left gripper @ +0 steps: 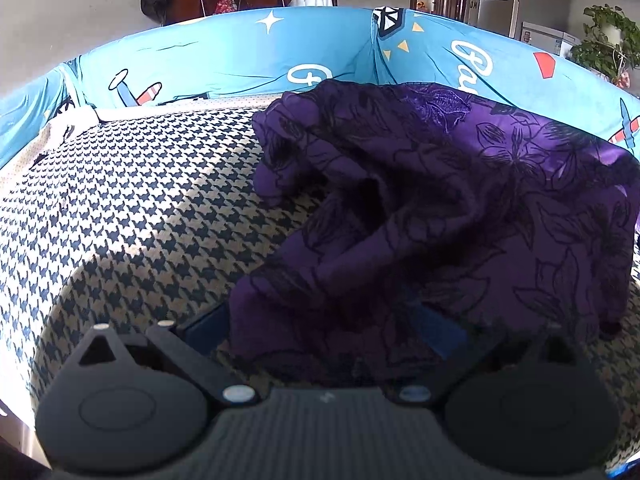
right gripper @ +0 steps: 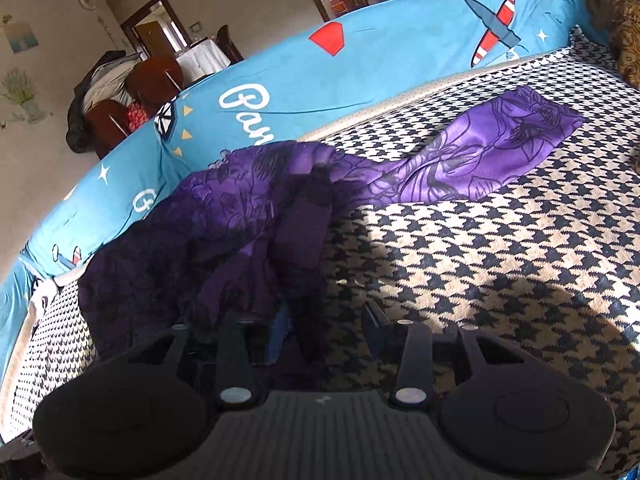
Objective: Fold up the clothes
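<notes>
A purple garment (left gripper: 420,208) with a dark floral print lies crumpled on a houndstooth-patterned cushion (left gripper: 132,208), its heap filling the 1 to 5 o'clock part of the left wrist view. The left tongs (left gripper: 324,328) sit low at 6 o'clock, their blue fingers (left gripper: 204,322) spread wide, with a fold of the garment draped between and over them; whether they pinch it I cannot tell. In the right wrist view the garment (right gripper: 224,232) bunches at 9 to 11 o'clock, one long sunlit part stretching flat toward 2 o'clock. The right tongs (right gripper: 328,320) stand open at 6 o'clock, the left finger touching the cloth's edge, the right over bare cushion (right gripper: 500,260). A blue printed cover (right gripper: 280,92) rises behind.
</notes>
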